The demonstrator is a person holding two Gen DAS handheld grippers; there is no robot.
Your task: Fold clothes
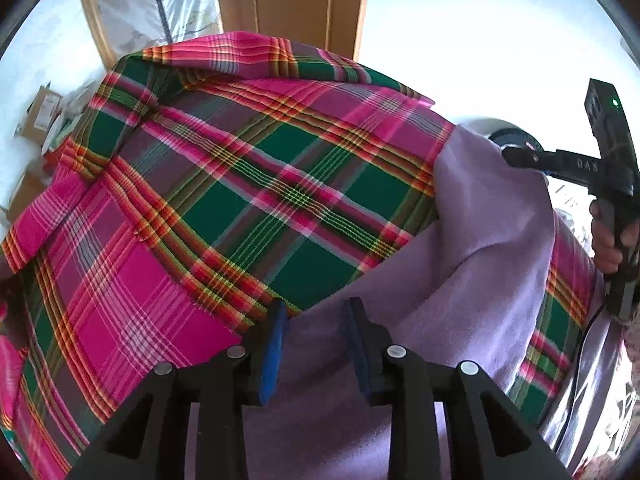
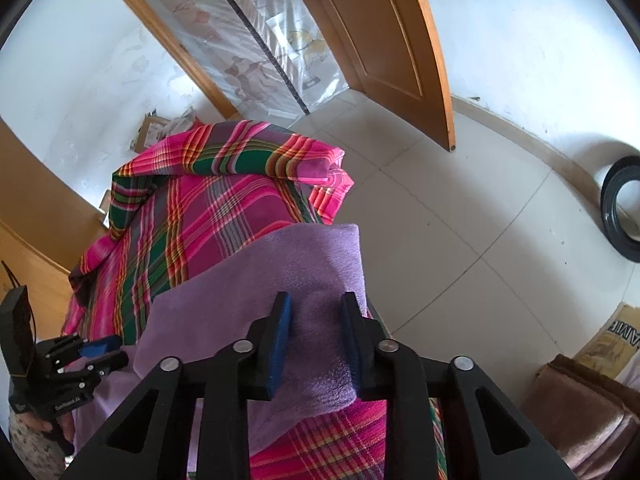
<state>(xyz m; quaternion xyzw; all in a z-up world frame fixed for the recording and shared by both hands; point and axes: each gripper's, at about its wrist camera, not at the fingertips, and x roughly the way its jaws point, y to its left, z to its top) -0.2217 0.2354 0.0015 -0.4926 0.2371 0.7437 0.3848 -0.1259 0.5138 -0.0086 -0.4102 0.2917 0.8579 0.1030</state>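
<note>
While both grippers' jaws grip the lilac towel [image 2: 256,280], its length spans between them.

White walls [image 2: 520,32], tiled floor [image 2: 460,216] — wooden door [image 2: 384,40] open, bright rm.

Both wrist cameras look down, close over the plaid cloth [image 1: 248,184] and lilac garment [image 2: 280,280]; each catches the other gripper, perhaps from opposite sides.
</note>
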